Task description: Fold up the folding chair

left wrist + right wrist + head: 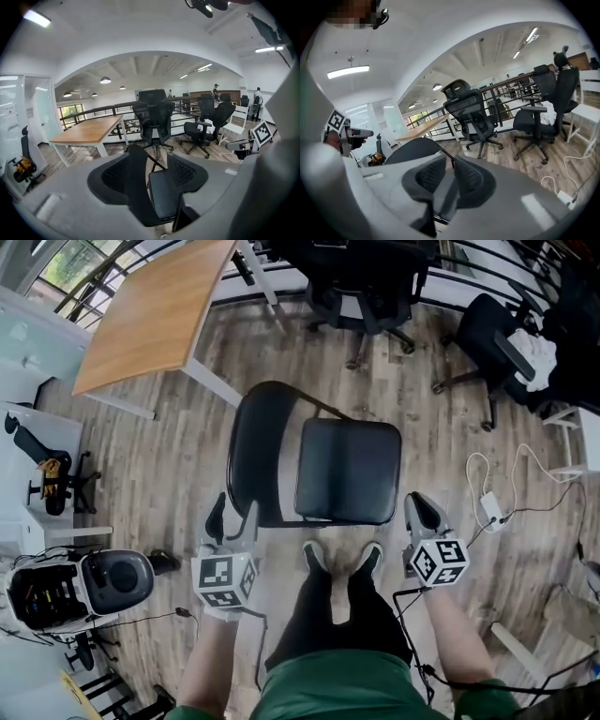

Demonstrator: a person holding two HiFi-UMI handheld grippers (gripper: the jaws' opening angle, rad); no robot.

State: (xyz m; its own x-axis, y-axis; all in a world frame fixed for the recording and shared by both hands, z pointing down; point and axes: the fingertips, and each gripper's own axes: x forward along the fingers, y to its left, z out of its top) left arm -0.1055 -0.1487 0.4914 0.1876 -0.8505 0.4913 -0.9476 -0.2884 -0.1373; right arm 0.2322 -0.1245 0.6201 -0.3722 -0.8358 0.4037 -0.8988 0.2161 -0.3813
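Observation:
The black folding chair stands unfolded on the wood floor right in front of me, with its padded seat to the right and its curved backrest to the left. My left gripper hovers by the lower left corner of the backrest; its jaws stand open and hold nothing. In the left gripper view the backrest and seat show beyond that gripper. My right gripper is just off the seat's near right corner, shut and empty. Past its pads, the backrest shows.
A wooden table stands at the far left. Black office chairs stand behind the folding chair. A white cable with a charger lies on the floor at right. A grey machine sits at left. My feet touch the seat's edge.

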